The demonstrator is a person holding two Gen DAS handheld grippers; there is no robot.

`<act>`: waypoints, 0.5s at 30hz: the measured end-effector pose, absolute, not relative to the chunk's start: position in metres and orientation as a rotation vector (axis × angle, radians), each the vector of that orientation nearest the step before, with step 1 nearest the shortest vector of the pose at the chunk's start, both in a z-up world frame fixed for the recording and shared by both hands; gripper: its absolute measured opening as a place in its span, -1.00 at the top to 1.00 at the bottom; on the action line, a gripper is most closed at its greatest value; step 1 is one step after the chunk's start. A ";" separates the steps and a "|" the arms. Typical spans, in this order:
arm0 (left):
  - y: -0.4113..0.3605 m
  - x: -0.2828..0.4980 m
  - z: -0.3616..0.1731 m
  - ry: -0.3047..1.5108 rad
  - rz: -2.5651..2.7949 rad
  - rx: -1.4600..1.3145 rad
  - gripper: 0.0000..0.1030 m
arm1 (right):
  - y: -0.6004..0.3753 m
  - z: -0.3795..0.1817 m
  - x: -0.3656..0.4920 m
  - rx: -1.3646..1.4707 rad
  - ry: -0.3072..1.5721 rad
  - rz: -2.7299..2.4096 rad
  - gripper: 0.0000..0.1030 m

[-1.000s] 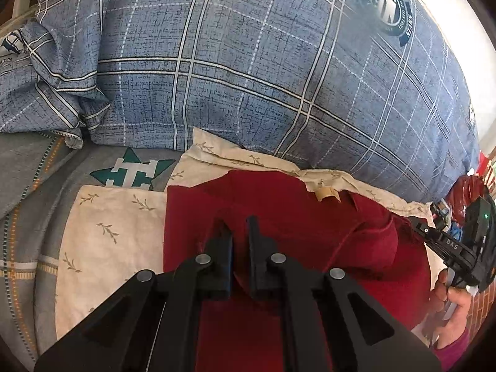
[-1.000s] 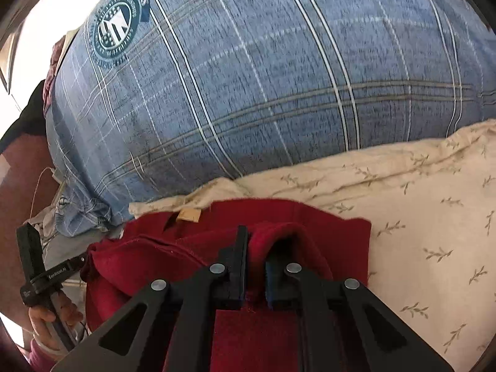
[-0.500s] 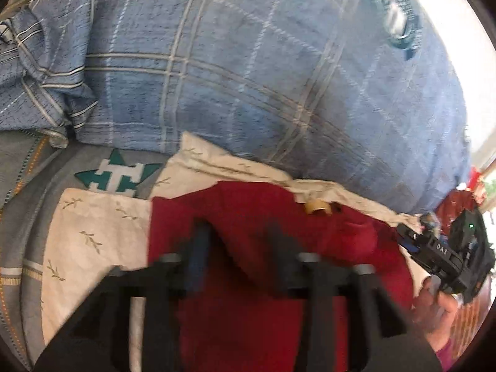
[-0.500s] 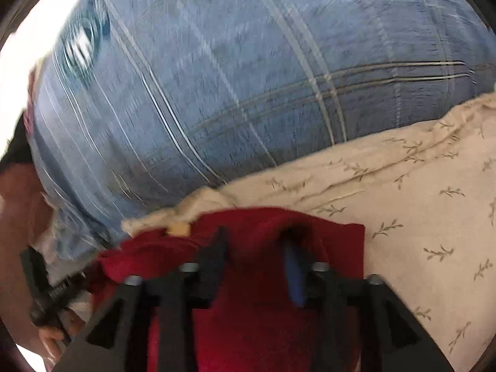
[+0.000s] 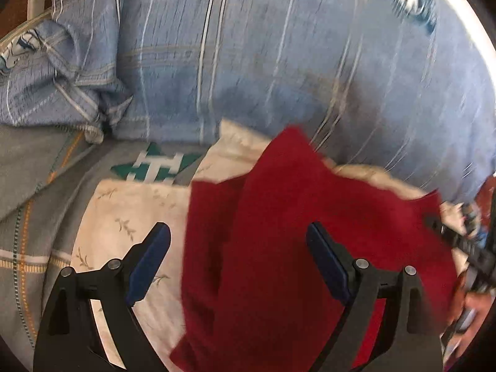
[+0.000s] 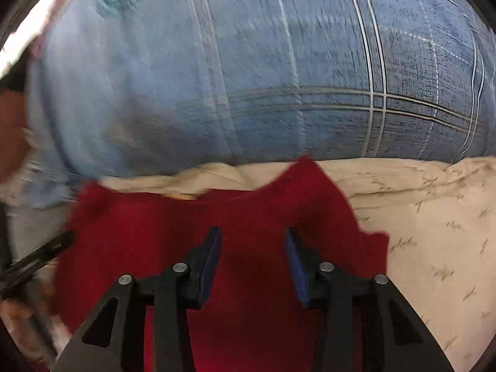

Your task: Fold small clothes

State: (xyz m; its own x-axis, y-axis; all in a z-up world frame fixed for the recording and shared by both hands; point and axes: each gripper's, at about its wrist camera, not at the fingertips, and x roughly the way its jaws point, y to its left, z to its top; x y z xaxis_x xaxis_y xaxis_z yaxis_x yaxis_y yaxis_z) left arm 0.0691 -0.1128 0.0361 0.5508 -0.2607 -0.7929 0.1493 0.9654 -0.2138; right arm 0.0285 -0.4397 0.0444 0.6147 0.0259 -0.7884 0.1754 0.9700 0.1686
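Note:
A dark red garment (image 5: 288, 232) lies folded on a cream cloth with a leaf print (image 5: 130, 223). A corner of it sticks up at the far edge, in front of the blue pillow. My left gripper (image 5: 238, 232) is open wide and empty, just above the garment's left edge. My right gripper (image 6: 252, 237) is open and empty above the garment (image 6: 248, 217), near its right half. The right gripper and the hand that holds it show blurred at the right edge of the left wrist view (image 5: 468, 248).
A big blue plaid pillow (image 5: 279, 62) fills the far side in both views (image 6: 279, 77). A crumpled blue plaid cloth (image 5: 52, 86) lies at the far left. A grey bedspread with a green emblem (image 5: 155, 167) is under the cream cloth (image 6: 434, 232).
Both grippers were shut on the red garment a second ago. Both have opened and let go, and have pulled back a little. The garment has dropped onto the cream cloth.

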 end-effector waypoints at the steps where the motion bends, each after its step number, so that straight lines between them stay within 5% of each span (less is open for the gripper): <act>1: -0.111 0.070 0.029 0.966 -0.239 -0.125 -0.74 | -0.445 0.036 0.038 0.216 0.916 -0.141 0.21; 8: -0.105 0.065 0.027 0.949 -0.248 -0.123 -0.75 | -0.470 0.031 0.044 0.296 0.904 -0.229 0.16; 15: -0.090 0.032 0.045 0.918 -0.290 -0.113 -0.75 | -0.446 0.069 -0.037 0.251 0.869 -0.104 0.10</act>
State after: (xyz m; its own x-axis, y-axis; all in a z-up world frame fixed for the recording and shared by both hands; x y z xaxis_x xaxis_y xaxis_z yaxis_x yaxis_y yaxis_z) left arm 0.0321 -0.0902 0.0450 0.5720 -0.2949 -0.7655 0.1992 0.9552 -0.2191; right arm -0.0373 -0.4457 0.0689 0.6427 0.0113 -0.7661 0.1923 0.9655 0.1756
